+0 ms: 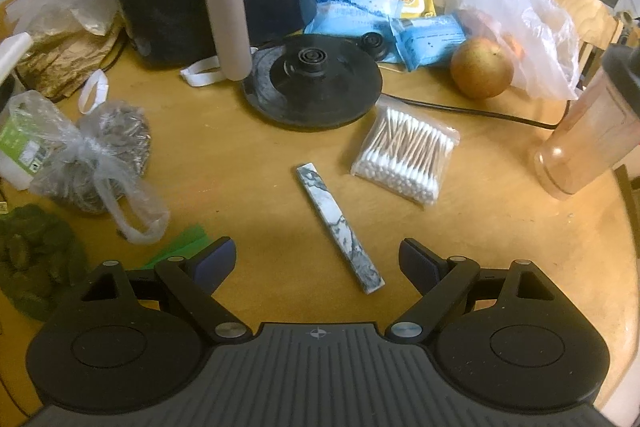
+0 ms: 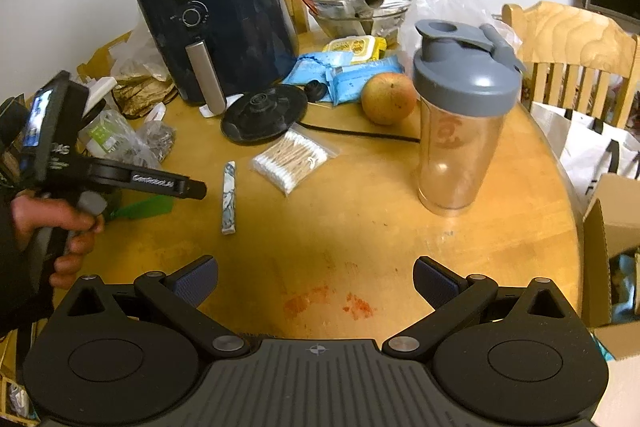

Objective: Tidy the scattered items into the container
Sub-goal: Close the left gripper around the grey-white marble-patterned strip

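On my far left sits a tied plastic bag [image 1: 100,155] of something dark, untouched on the round wooden table [image 1: 248,187]. Next comes my left gripper [image 1: 316,261], its fingers spread wide with nothing pinched; the marbled bar [image 1: 338,227] lies flat on the wood with its near end between the fingertips, so I judge that is my first pick. Just right of it lies the packet of cotton swabs [image 1: 406,155], beyond it the apple [image 1: 482,67], then the shaker bottle [image 2: 464,131] standing upright. My right gripper [image 2: 316,285] is spread too, empty, over bare wood near a red smear [image 2: 356,307]. At the far right edge, off the table, an open cardboard box [image 2: 608,227] looks like the container. As far as I can see, no loose item has been gathered yet; nearly everything remains to do.
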